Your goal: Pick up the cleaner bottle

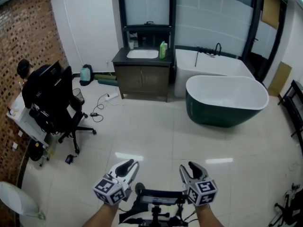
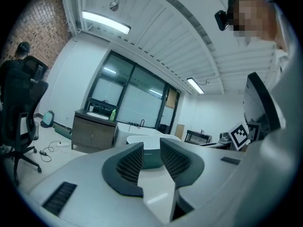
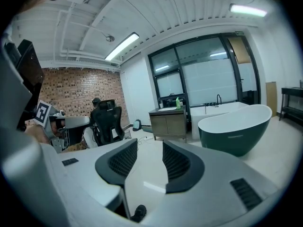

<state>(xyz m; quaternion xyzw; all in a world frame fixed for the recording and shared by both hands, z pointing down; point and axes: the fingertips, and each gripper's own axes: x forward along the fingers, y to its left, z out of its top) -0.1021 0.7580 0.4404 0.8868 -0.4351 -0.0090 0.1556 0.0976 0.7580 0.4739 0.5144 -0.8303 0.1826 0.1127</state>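
The green plastic cleaner bottle (image 1: 163, 49) stands upright on the far dark wooden vanity bench (image 1: 142, 80), just right of its white basin (image 1: 142, 54) and well apart from both tools. The left tool (image 1: 129, 166) and right tool (image 1: 191, 167) hover near, over the pale floor tiles (image 1: 156, 131). Each has its jaws partly apart and holds nothing. I judge the approach is in hand: the next move calls for closing the gap to the bench, then straddling the bottle.

- A red brick wall (image 1: 23, 41) fills the upper left of the head view.
- Glossy pale floor tiles (image 1: 156, 131) across the middle reflect the lights.
- A dark wooden vanity cabinet (image 1: 142, 79) with a white basin (image 1: 142, 54) stands at top centre.
- A freestanding bathtub (image 1: 222, 117), dark green outside and white inside, sits right of centre.
- A black office chair (image 1: 57, 103) stands at the left.
- Ceiling tube lights (image 3: 122, 46) and tall dark-framed windows (image 3: 203, 74) show in the right gripper view.
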